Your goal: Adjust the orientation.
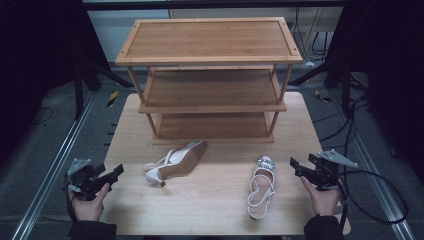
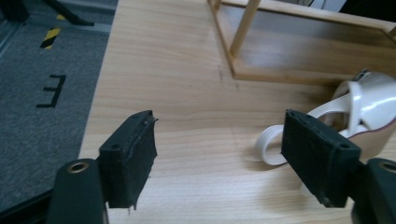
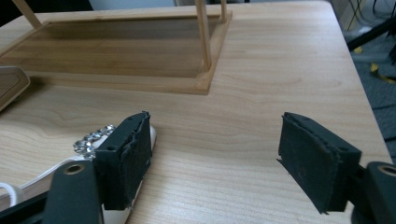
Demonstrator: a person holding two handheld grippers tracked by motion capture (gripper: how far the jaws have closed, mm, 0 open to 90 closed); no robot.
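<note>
— On the counter, in front of the rack: two white shoes, one tipped on its side, one upright. Neither shelved yet.

— And the tools?

— Left tool spread wide, grasping nothing; right tool likewise released, just beside the upright shoe. Nothing picked up so far; both placements apparently left to do.

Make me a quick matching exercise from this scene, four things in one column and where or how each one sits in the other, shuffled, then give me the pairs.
1. left shoe
2. right shoe
3. wooden rack
4. left gripper

A. jaws open, nothing between them
B. upright on its sole, jewelled toe toward the rack
C. tipped on its side, sole showing
D. at the far side of the table, shelves bare

Pairs: 1-C, 2-B, 3-D, 4-A
</note>
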